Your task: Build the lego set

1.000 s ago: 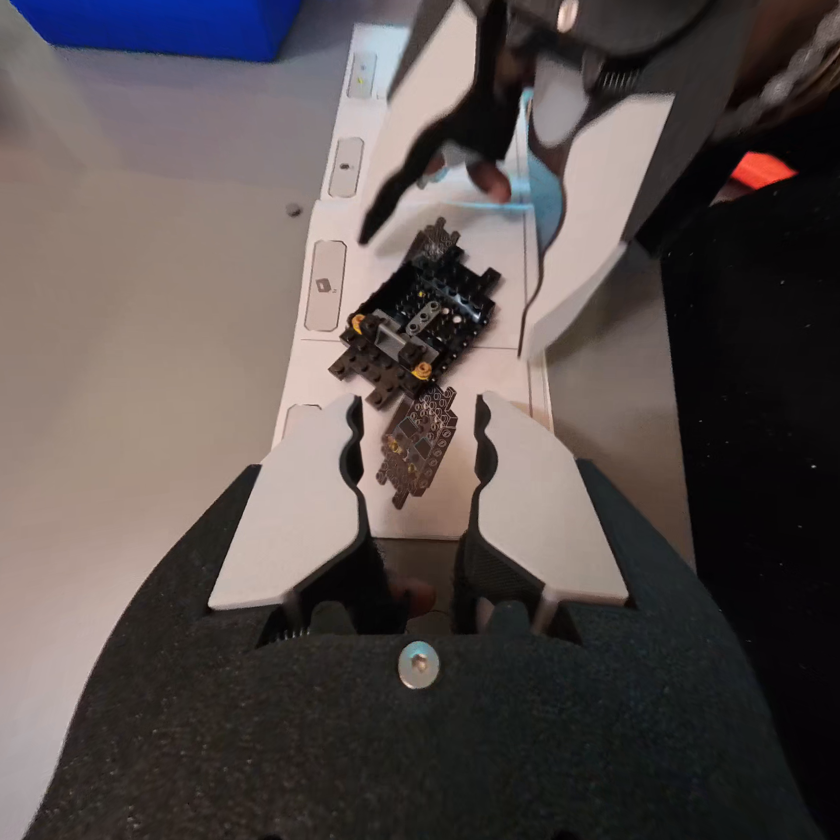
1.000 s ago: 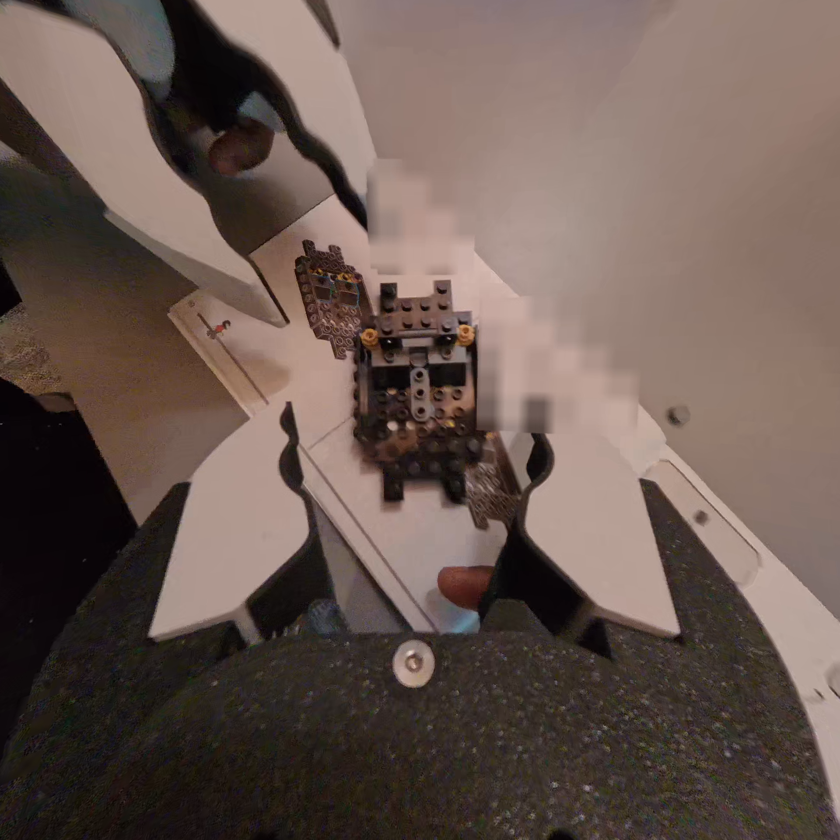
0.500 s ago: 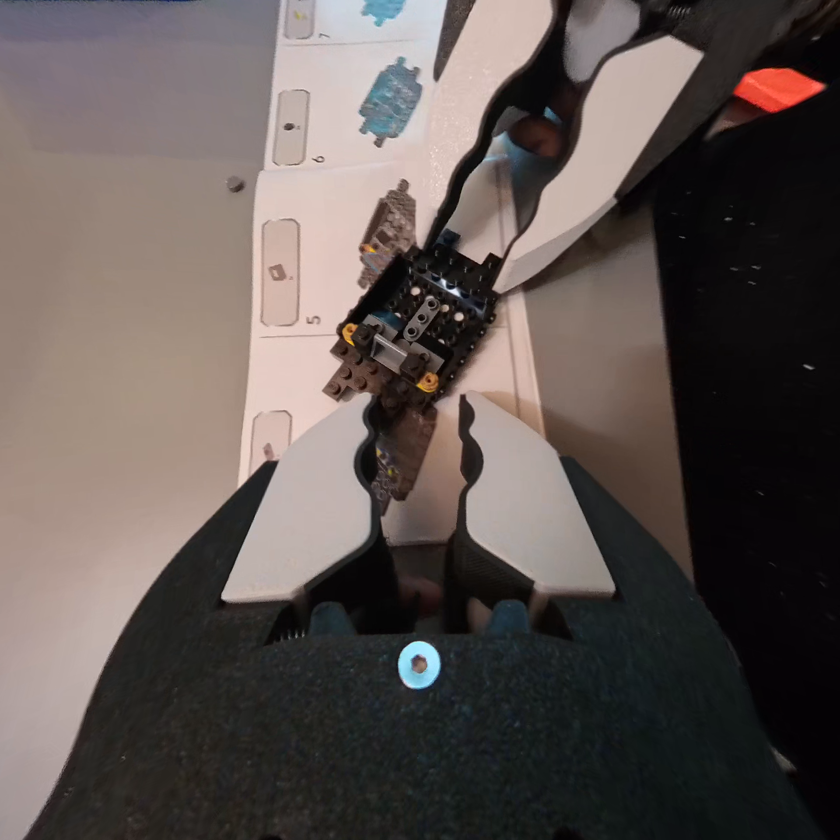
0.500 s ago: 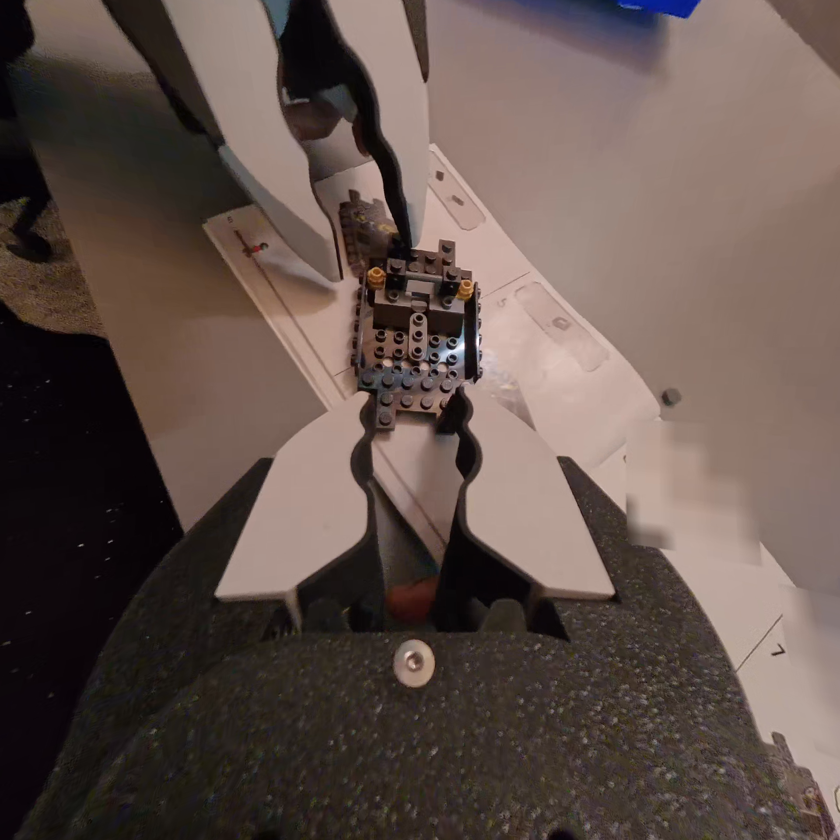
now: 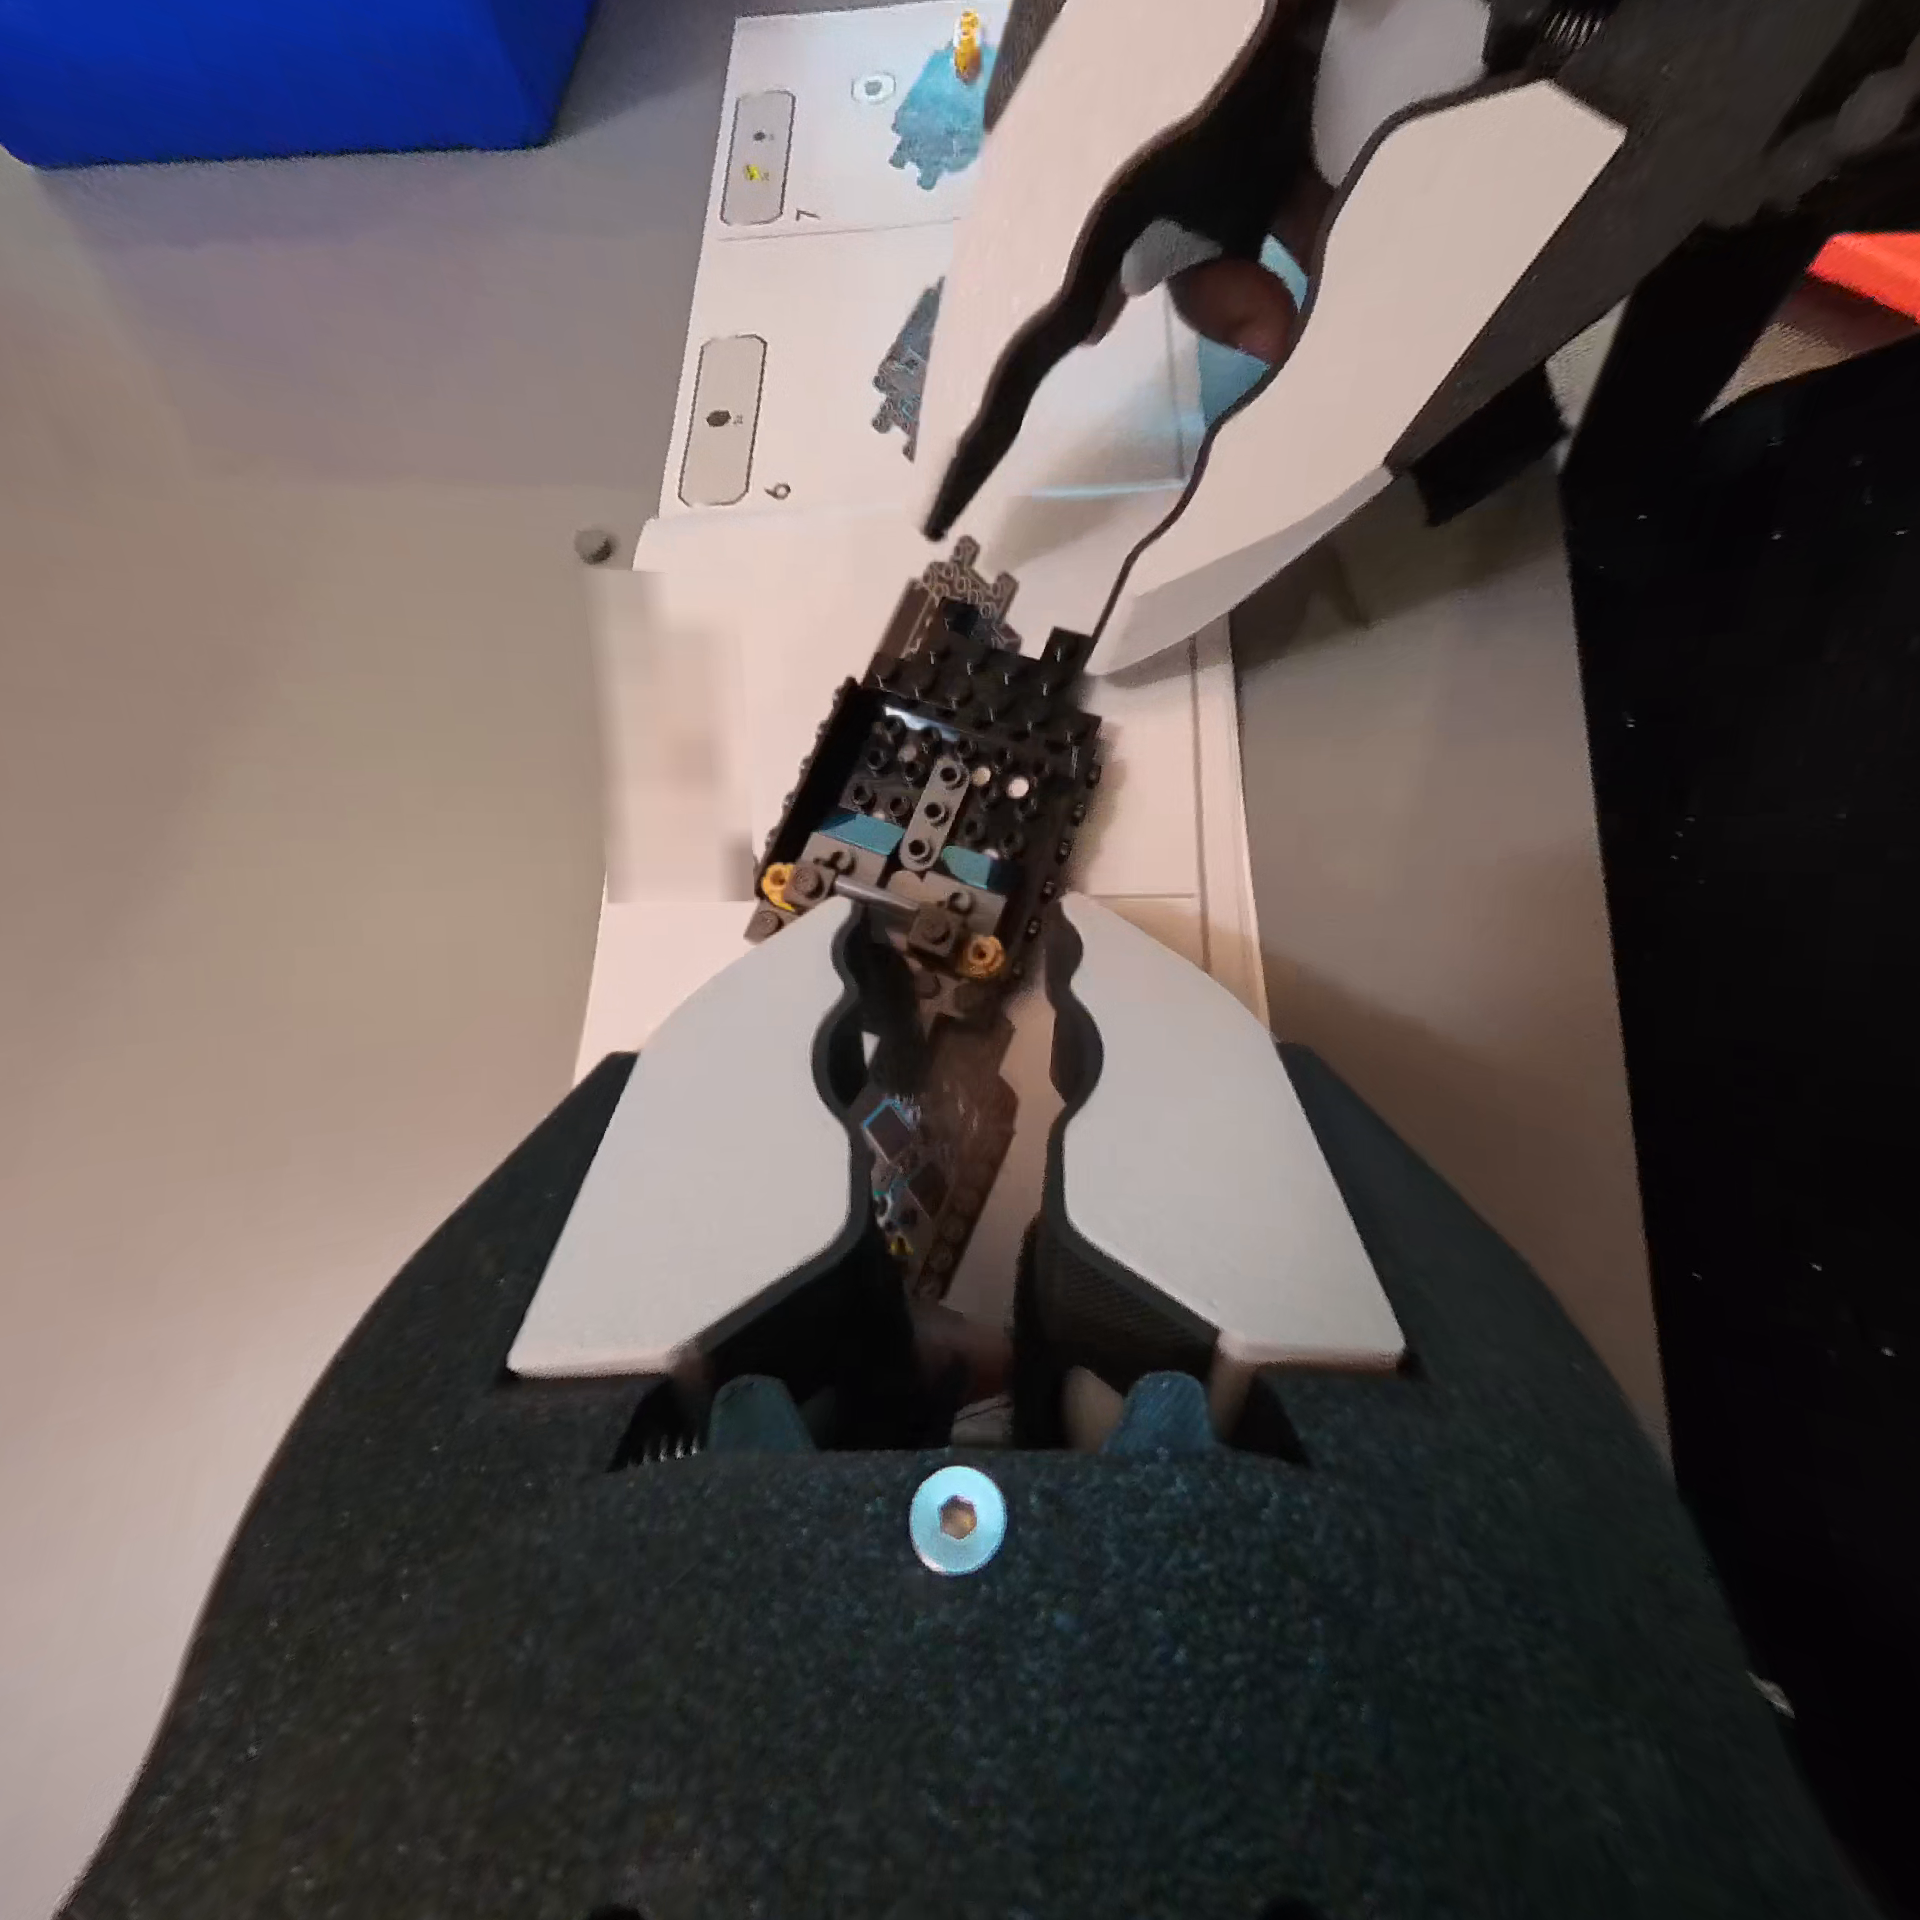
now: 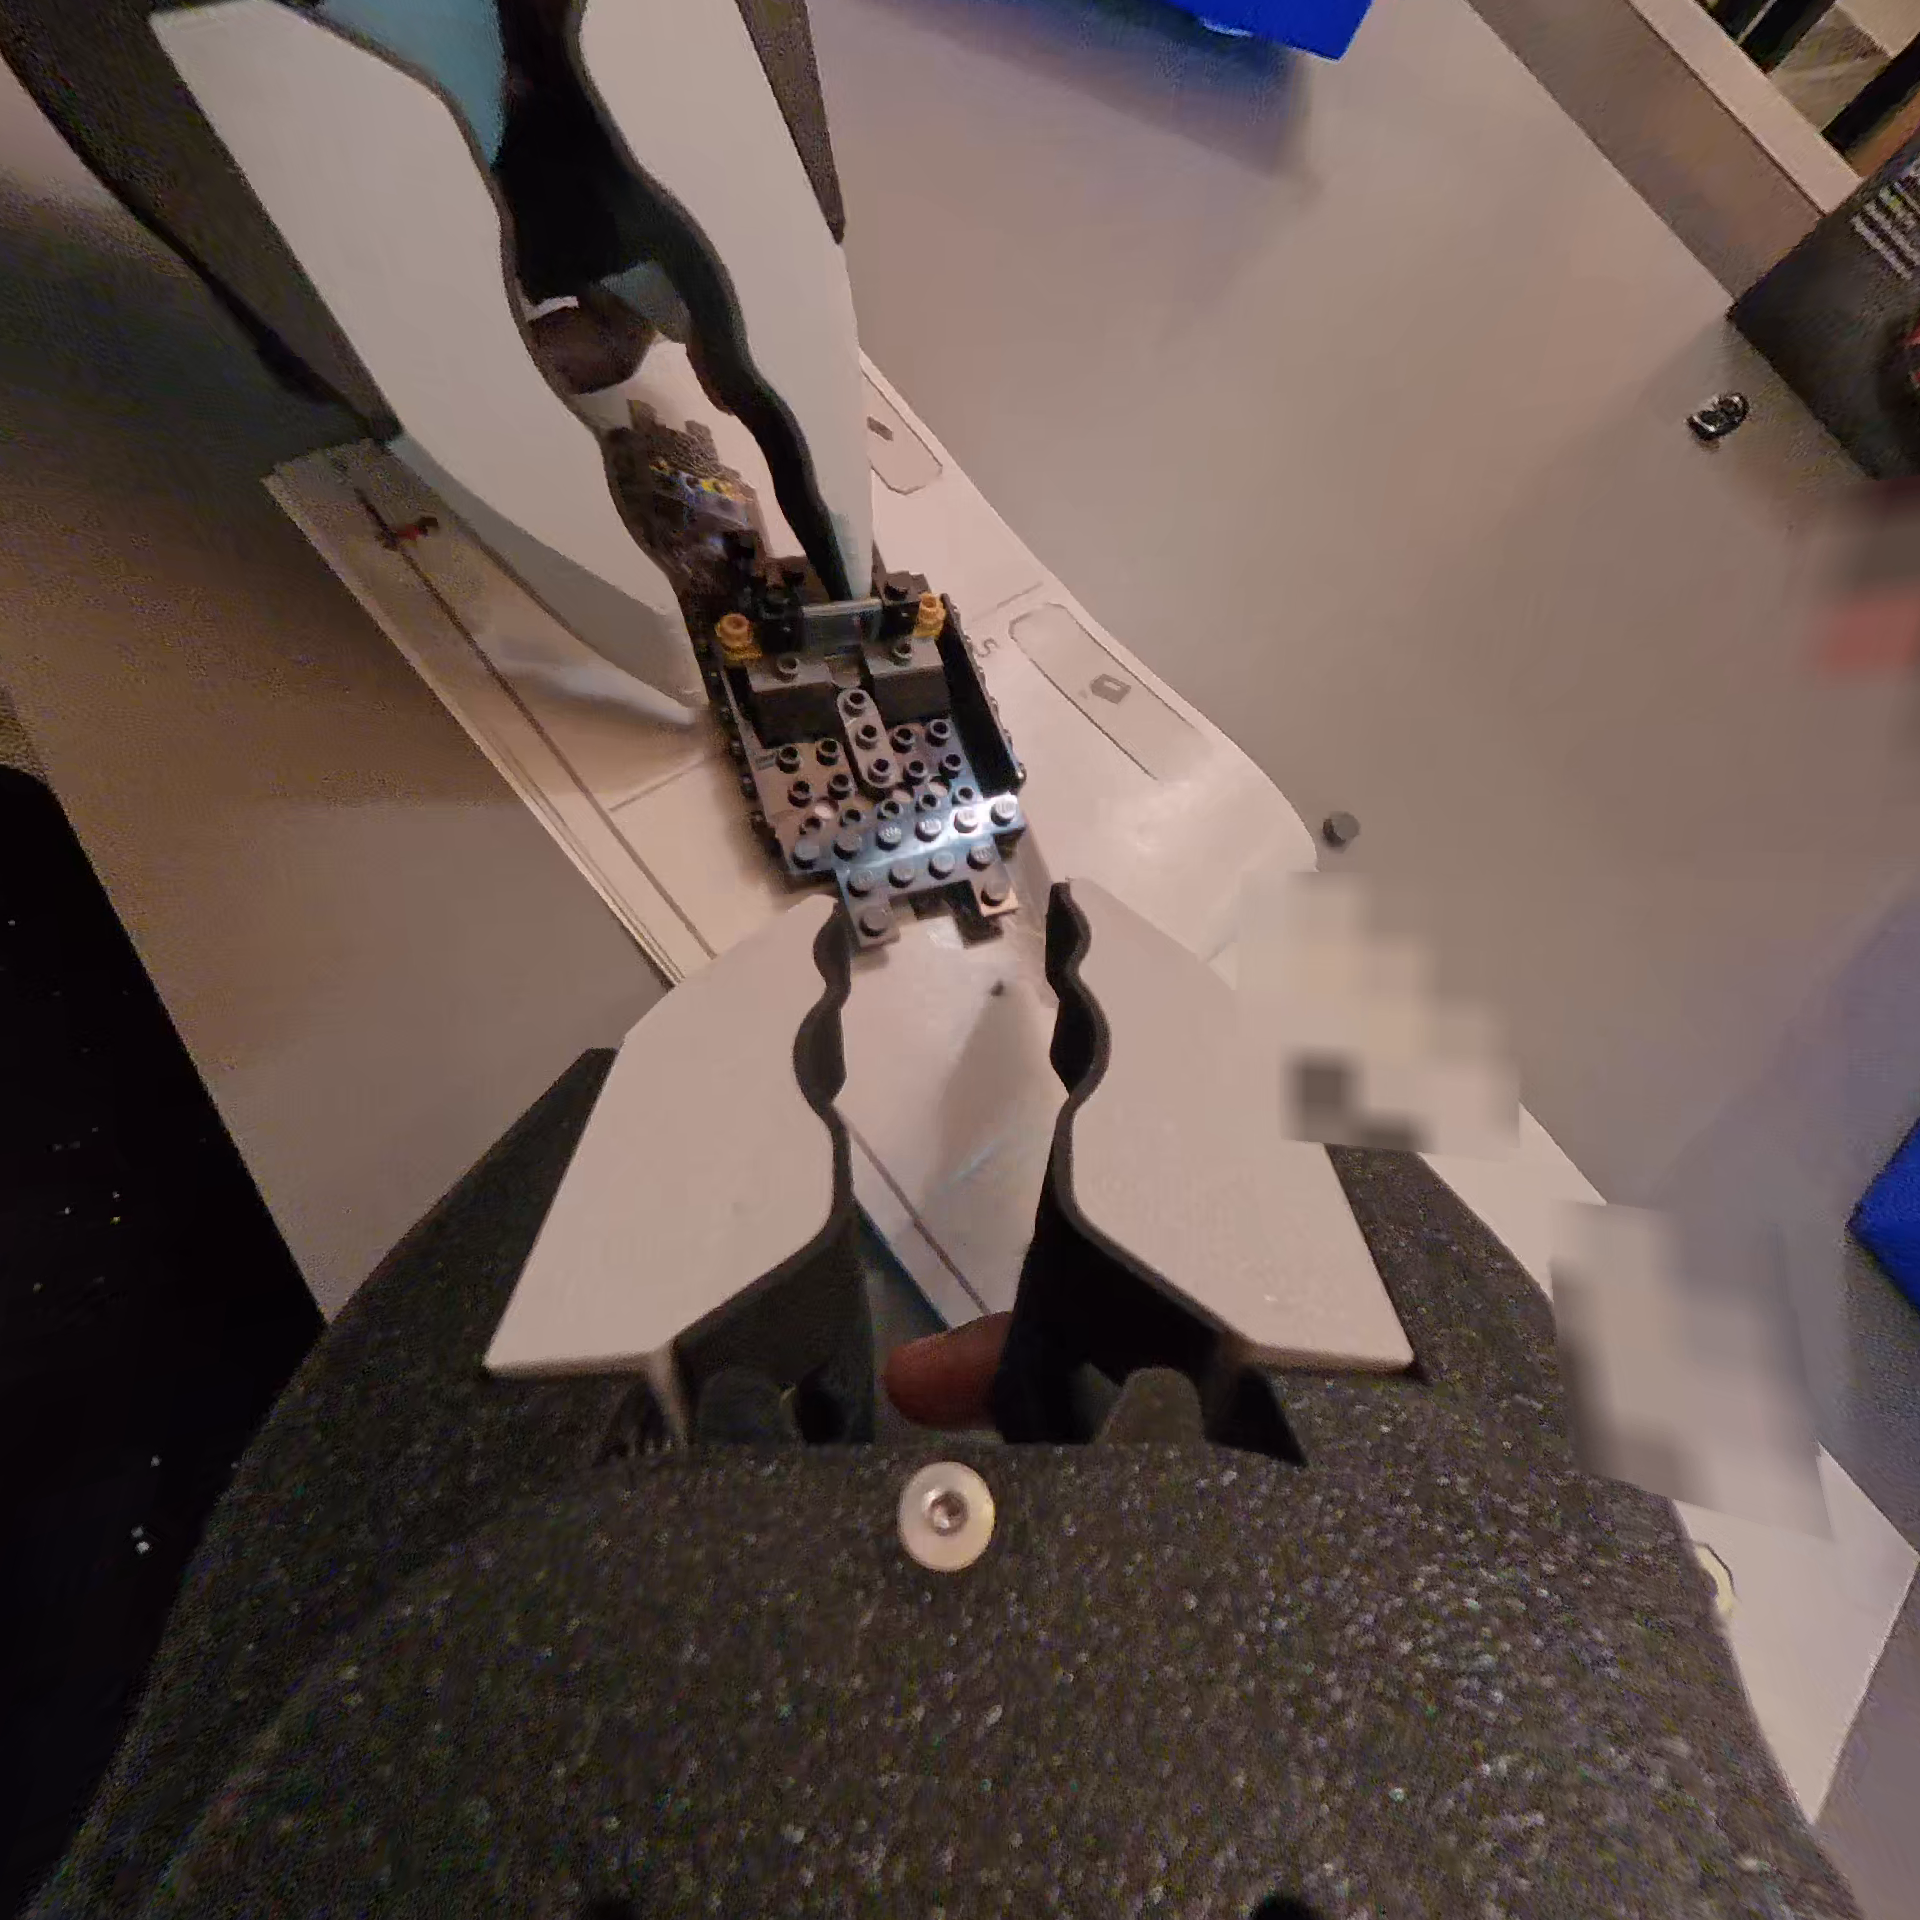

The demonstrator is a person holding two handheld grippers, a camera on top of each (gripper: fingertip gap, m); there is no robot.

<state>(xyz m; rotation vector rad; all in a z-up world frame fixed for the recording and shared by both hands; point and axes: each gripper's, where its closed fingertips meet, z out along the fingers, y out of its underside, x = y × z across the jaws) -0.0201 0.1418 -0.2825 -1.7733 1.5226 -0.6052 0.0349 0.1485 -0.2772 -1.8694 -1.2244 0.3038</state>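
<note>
The black lego build (image 5: 935, 790), with gold studs at one end, lies on the white instruction booklet (image 5: 1153, 831). My left gripper (image 5: 956, 920) is open, and its fingertips are at the gold-stud end of the build. From the right wrist view, one left finger (image 6: 831, 561) rests on that end of the build (image 6: 873, 769). My right gripper (image 6: 945, 904) is open, its tips beside the build's opposite, notched end. It also shows in the left wrist view (image 5: 1023, 582). A printed picture of the build lies under my left fingers.
A small dark stud (image 5: 592, 542) lies on the grey table beside the booklet (image 6: 1143, 831). A blue bin (image 5: 260, 73) stands at the far left. A black box (image 6: 1849, 260) and a small piece (image 6: 1720, 421) lie far right. Dark cloth (image 5: 1766, 935) borders the table. The gap from one gripper's tips to the other's is roughly 6 cm. About 9 cm separates my right fingertips from the small dark stud (image 5: 592, 542). Seen from the right wrist view (image 6: 1341, 834) as well.
Both grippers have moved in on the build from opposite ends, and both have narrowed their gaps since a second ago. The build has turned more in line with my left gripper.
</note>
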